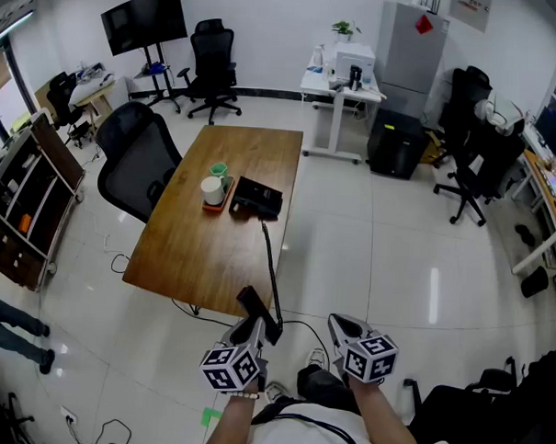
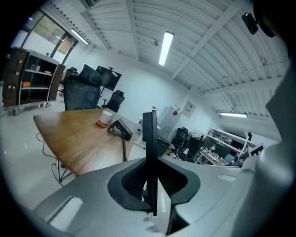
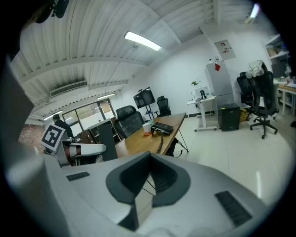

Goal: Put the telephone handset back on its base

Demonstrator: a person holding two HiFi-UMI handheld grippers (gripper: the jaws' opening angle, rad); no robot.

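Note:
My left gripper point(image 1: 251, 333) is shut on the black telephone handset point(image 1: 256, 309), holding it in the air just off the near end of the wooden table point(image 1: 203, 250). In the left gripper view the handset point(image 2: 149, 157) stands edge-on between the jaws of the left gripper point(image 2: 150, 185). A black cord point(image 1: 271, 262) runs from it up to the telephone base point(image 1: 258, 197), which sits mid-table. The base shows again in the left gripper view point(image 2: 121, 128) and the right gripper view point(image 3: 163, 127). My right gripper point(image 1: 344, 332) hangs beside the left, shut and holding nothing point(image 3: 147, 185).
Left of the base, a white cup point(image 1: 211, 190) and a green mug point(image 1: 219, 171) stand on an orange tray. A black office chair point(image 1: 138, 160) is at the table's left side. A shelf cart point(image 1: 21, 201) stands at the far left, and desks and chairs at the back and right.

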